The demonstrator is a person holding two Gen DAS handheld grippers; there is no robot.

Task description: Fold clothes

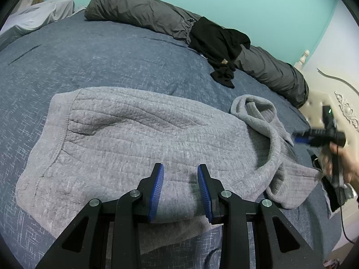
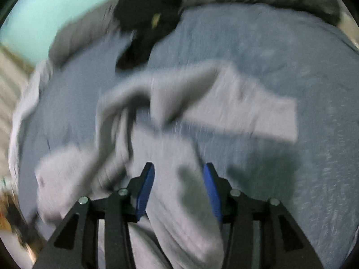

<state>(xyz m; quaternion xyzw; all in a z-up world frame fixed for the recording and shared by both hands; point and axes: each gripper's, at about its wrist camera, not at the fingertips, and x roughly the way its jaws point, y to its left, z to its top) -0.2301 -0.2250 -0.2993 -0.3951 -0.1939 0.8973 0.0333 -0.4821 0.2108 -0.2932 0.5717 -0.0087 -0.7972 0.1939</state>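
You are working in a home bedroom. A blue quilted bedspread (image 1: 116, 51) covers a wide bed, with a rolled dark grey duvet (image 1: 139, 13) along its far edge against a turquoise wall (image 1: 246, 4). A cream tufted headboard (image 1: 323, 103) with carved scrollwork stands at the right, and clothes lie about.

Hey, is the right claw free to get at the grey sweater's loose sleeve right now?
Probably yes. The right claw hangs open over the grey sweater, nothing between its pads, and no other item covers the sleeve.
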